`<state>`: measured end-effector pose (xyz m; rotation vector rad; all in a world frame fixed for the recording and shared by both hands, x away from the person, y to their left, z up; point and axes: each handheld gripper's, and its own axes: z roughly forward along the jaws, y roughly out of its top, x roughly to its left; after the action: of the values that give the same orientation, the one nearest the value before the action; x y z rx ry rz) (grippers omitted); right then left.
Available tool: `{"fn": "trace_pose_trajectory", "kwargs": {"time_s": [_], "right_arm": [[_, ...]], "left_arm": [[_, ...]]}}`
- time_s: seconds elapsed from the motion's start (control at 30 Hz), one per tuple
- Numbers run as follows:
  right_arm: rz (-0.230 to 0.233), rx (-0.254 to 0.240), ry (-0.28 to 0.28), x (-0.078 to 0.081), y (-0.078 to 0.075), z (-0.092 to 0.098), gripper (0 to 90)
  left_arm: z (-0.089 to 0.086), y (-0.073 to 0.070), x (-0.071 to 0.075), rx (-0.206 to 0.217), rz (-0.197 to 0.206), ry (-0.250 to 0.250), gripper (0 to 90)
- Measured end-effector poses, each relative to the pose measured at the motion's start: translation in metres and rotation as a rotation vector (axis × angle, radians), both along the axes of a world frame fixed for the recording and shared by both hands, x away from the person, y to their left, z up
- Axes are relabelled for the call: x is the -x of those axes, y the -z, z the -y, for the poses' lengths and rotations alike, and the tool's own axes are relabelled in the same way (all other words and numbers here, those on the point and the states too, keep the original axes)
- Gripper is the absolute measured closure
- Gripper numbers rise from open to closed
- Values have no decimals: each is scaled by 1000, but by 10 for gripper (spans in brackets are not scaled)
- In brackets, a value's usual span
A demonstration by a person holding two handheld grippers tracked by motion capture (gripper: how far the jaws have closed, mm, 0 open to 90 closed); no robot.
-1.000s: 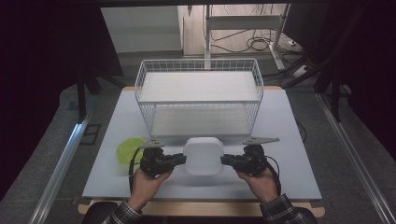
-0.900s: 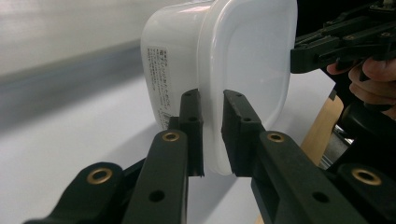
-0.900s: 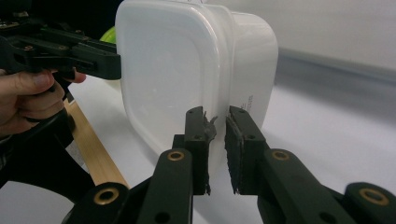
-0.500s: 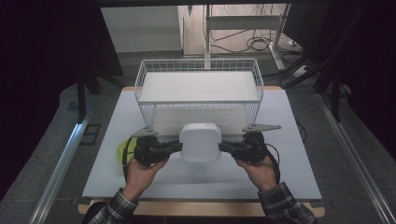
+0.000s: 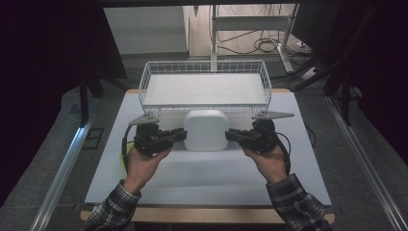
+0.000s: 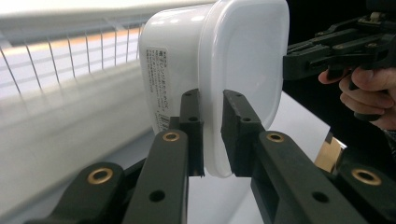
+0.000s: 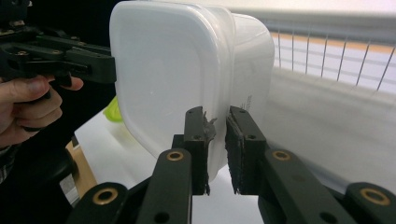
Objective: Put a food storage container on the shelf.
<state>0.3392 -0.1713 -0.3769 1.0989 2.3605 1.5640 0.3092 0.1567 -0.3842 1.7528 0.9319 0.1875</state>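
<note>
While clamped, tub (image 5: 206, 131) spans both claws.

container (image 5: 206, 130) between left gripper (image 5: 179, 135) and right gripper (image 5: 232, 134), held off table (image 5: 202, 183) | wire basket (image 5: 204, 89) just behind container, at table's far side | round lid (image 5: 121, 159) on table, under left gripper, left of container

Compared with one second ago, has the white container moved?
Yes. The white container, gripped by the left gripper and right gripper, has risen toward the wire basket and now overlaps its front wall.
</note>
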Motion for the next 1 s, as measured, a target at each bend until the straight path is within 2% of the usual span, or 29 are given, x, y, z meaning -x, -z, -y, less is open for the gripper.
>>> {"fn": "trace_pose_trajectory", "kwargs": {"time_s": [0.17, 0.33, 0.4, 0.63, 1.0], "right_arm": [[22, -1, 1, -6, -13, -3, 785], [51, -8, 4, -15, -33, -7, 785], [53, -8, 5, -17, -36, -8, 785], [85, -7, 21, -32, -63, -10, 785], [88, -21, 48, -57, -79, -14, 784]], "left_arm": [[-2, -12, -5, 3, 15, -9, 793], [-7, -31, -15, 21, 32, -10, 794], [-7, -34, -16, 22, 34, -11, 794], [-10, -53, -38, 55, 41, -6, 794], [-13, -64, -67, 73, 36, -11, 792]]}}
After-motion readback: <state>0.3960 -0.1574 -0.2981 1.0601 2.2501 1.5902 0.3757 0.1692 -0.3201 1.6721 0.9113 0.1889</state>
